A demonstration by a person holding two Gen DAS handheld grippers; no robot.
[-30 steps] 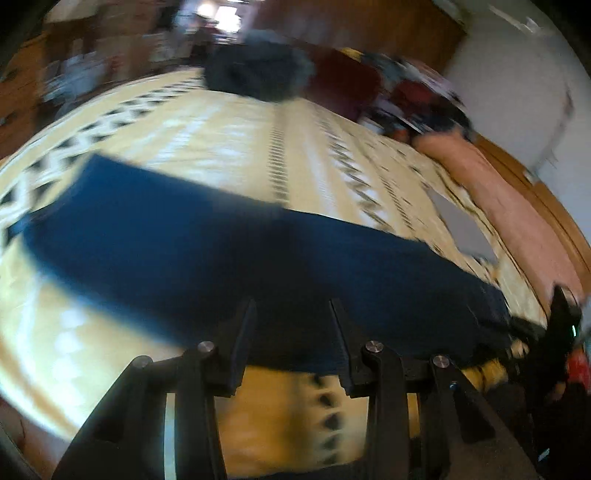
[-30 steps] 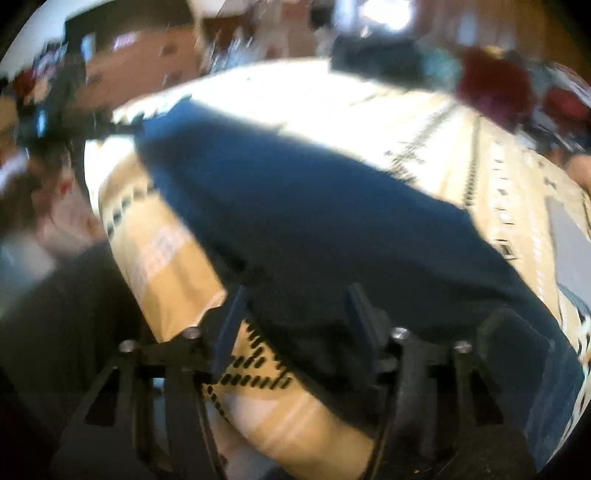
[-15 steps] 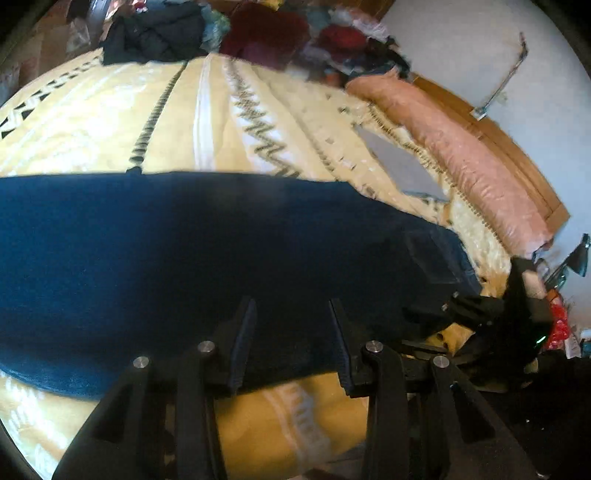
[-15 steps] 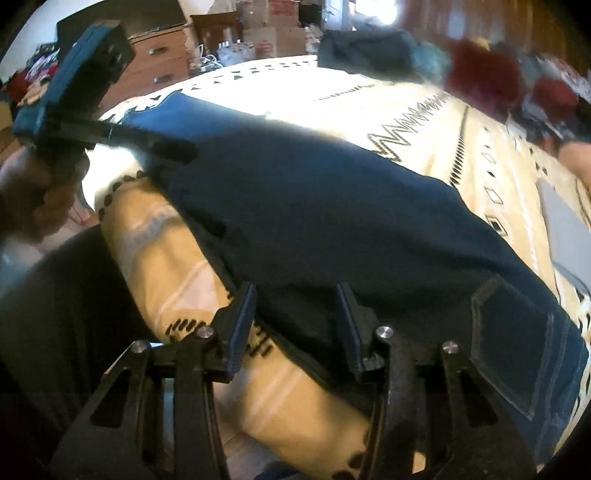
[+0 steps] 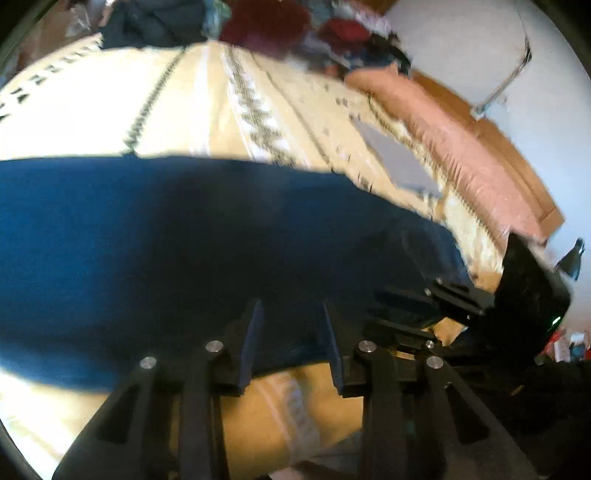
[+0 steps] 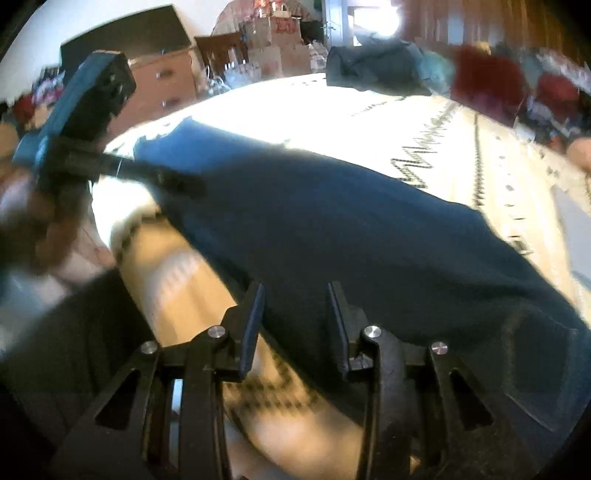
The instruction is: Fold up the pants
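Dark blue pants [image 5: 192, 243] lie stretched flat across a yellow patterned bedspread [image 5: 207, 103], along the near edge of the bed. My left gripper [image 5: 291, 314] is open over the pants' near edge, holding nothing. My right gripper [image 6: 295, 295] is open too, over the near edge close to the waist end; a back pocket [image 6: 535, 354] shows at its right. Each gripper shows in the other's view: the right one [image 5: 413, 306] at the waist end, the left one [image 6: 177, 181] at the leg end.
A pink bolster [image 5: 454, 147] and a grey flat item [image 5: 402, 158] lie at the bed's head end. Piles of clothes [image 5: 266, 26] sit at the far side. A dresser [image 6: 162, 88] and bags stand beyond the bed. The bed's edge drops off just below both grippers.
Both grippers have shifted a little along the pants' near edge, and the views have swung. The pants still lie flat. Both grippers stay open.
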